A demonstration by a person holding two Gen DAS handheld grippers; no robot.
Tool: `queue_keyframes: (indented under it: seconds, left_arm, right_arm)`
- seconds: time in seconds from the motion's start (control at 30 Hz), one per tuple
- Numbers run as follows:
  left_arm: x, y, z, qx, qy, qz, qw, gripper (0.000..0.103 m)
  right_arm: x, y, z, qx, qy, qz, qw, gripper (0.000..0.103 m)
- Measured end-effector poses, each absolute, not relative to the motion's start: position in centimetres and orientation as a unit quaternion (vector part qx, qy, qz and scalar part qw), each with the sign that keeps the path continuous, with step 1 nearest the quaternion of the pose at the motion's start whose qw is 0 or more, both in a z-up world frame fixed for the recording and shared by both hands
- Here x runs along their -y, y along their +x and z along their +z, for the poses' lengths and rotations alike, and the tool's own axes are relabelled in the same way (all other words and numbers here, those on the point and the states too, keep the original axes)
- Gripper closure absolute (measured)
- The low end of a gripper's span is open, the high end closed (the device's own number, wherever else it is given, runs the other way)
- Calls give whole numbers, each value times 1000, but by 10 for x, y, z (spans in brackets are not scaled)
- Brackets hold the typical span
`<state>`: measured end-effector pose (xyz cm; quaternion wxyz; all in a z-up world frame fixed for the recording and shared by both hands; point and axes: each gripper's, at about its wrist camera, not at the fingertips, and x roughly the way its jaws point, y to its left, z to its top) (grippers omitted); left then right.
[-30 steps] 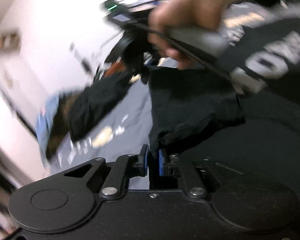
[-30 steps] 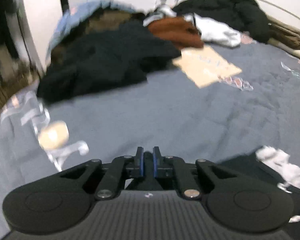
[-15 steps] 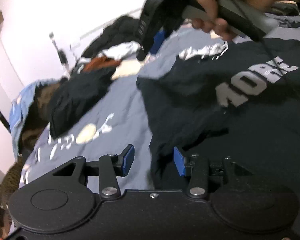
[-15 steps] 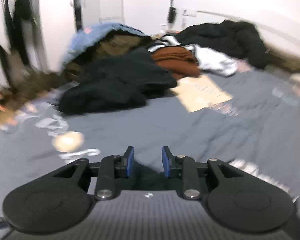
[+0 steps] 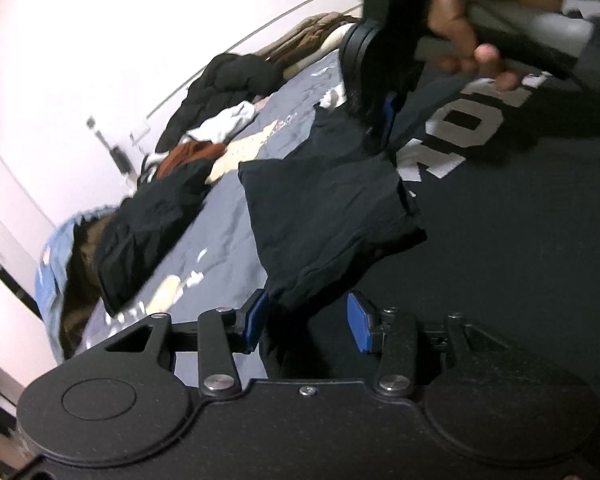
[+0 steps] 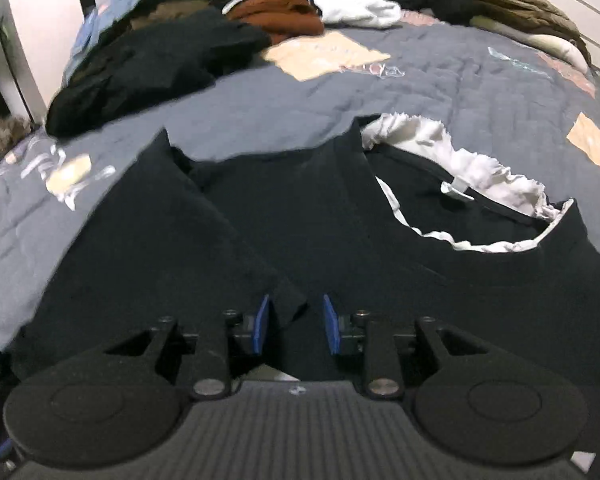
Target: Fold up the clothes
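Since half a second ago my right gripper [image 6: 293, 326] has swept down from open blanket onto the black T-shirt [image 6: 260, 216], and its jaws are closing with a dark fold of the sleeve hem between the blue pads, not yet clamped as far as I can see. My left gripper [image 5: 306, 322] sits at the lower middle of its frame, pads spread, with the folded sleeve corner lying between them but not pinched. The shirt lies spread on the grey bed [image 6: 440, 76], print side up, filling the right half of the left view, its white-lined collar at right centre of the right view. To do this fold well, I judge both grippers should bite the fabric squarely at the hem before I lift, then carry the sleeve over the body evenly so it lands flat. At the top of the left view the hand [image 5: 496, 12] on the right gripper's handle hangs over the print, so I must keep the two from crossing. Beyond the shirt, a heap of dark clothes [image 6: 148, 60], a brown garment [image 6: 280, 14] and a white one [image 6: 356, 8] sit well apart.
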<state>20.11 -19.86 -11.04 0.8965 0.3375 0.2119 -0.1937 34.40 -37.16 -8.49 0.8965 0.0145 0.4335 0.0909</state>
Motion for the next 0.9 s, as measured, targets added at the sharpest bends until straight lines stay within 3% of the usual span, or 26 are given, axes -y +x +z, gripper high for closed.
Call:
queue_keyframes:
  seconds: [0.03, 0.1, 0.2, 0.47, 0.6, 0.67, 0.73, 0.9]
  left_arm:
    - [197, 203, -109, -215, 330, -193, 899, 71]
    - [194, 206, -108, -219, 321, -189, 902, 92]
    - [190, 208, -105, -229, 297, -186, 908, 96]
    - [195, 206, -109, -227, 328, -175, 900, 89]
    - [192, 206, -105, -226, 326, -170, 902, 67]
    - [189, 206, -102, -227, 320, -175, 903, 66]
    - [187, 206, -98, -230, 314, -184, 902, 66]
    - [187, 202, -92, -238, 303, -216, 897, 66]
  right_arm:
    - [371, 342, -81, -434, 24, 93, 896, 102]
    - [372, 334, -72, -427, 22, 103, 898, 102]
    - [379, 318, -50, -407, 26, 107, 907, 102]
    - [382, 329, -68, -461, 3, 83, 884, 97]
    - [382, 321, -70, -456, 46, 87, 884, 86]
    - [379, 302, -61, -435, 62, 95, 893, 79]
    - [375, 282, -53, -416, 76, 107, 900, 66]
    - [355, 250, -56, -424, 110, 147, 887, 64]
